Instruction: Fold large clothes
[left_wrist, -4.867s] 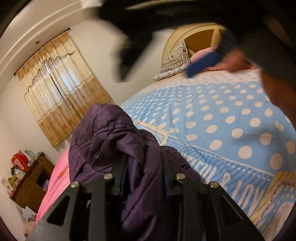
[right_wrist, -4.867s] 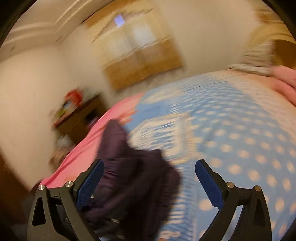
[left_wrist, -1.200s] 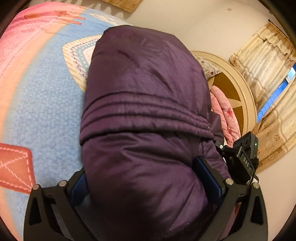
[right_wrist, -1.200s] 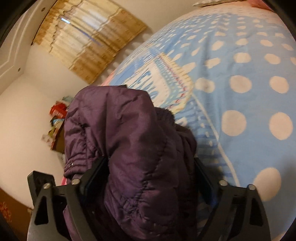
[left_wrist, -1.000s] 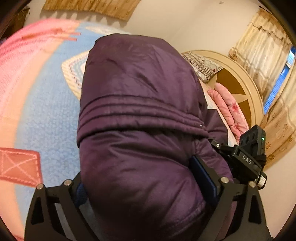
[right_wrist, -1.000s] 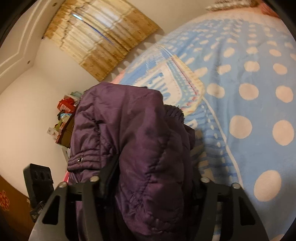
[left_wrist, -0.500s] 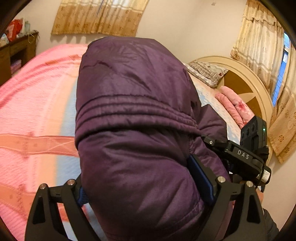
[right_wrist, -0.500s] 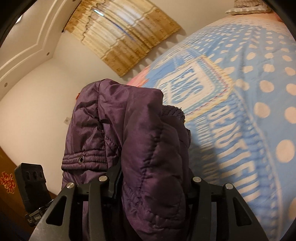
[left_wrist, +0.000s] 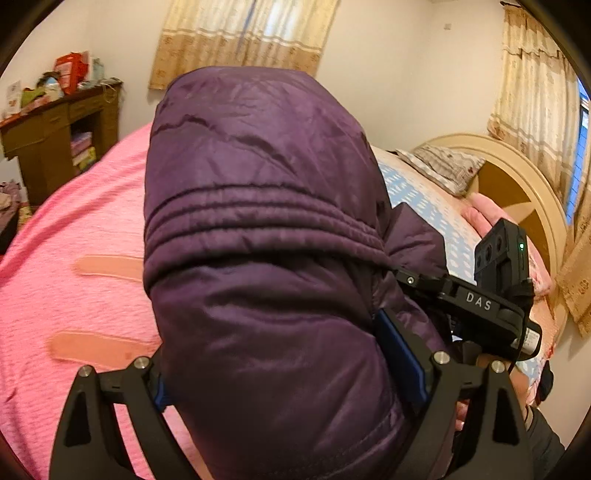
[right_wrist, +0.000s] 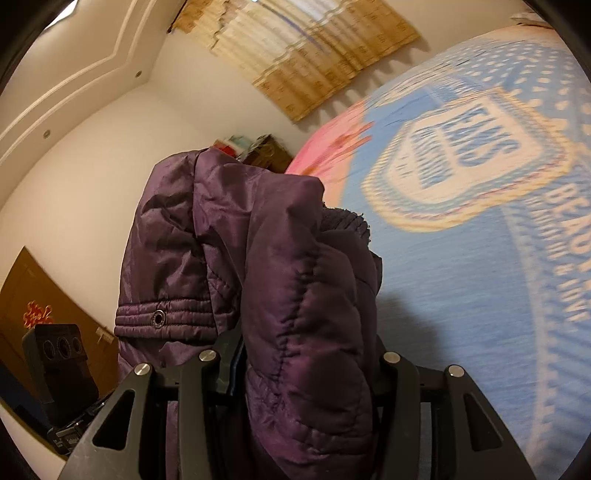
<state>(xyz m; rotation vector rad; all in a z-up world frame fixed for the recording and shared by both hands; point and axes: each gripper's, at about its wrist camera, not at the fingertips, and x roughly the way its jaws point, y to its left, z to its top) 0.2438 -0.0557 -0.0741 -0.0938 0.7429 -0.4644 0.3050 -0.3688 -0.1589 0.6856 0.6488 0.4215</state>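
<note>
My left gripper (left_wrist: 291, 373) is clamped on a thick bundle of the purple puffer jacket (left_wrist: 266, 229), its blue-padded fingers (left_wrist: 400, 350) pressing into the padding on either side, and the jacket bulges up and forward over the fingers so that it fills the middle of that view. A stitched band of parallel seams runs across the bundle above the grip. My right gripper (right_wrist: 306, 354) pinches another fold of the same jacket (right_wrist: 295, 280); its jaws have just been closing on the fabric, and they now stand narrow with the quilted cloth squeezed between them. A band with a metal eyelet (right_wrist: 159, 316) hangs at the left of that fold. The jacket is lifted off the bed in both grips, with the pink bedspread (left_wrist: 66, 258) below and behind it on the left side, and the blue quilt (right_wrist: 498, 302) with its white dots and lettered badge spread out to the right. In the left wrist view my other tool's black body marked DAS (left_wrist: 480, 299) sits just beside the jacket, before the rounded headboard (left_wrist: 517, 177) and a pillow (left_wrist: 443, 166). A wooden cabinet (left_wrist: 48, 136) with clutter on top stands by the wall near the beige curtains (left_wrist: 243, 37).
</note>
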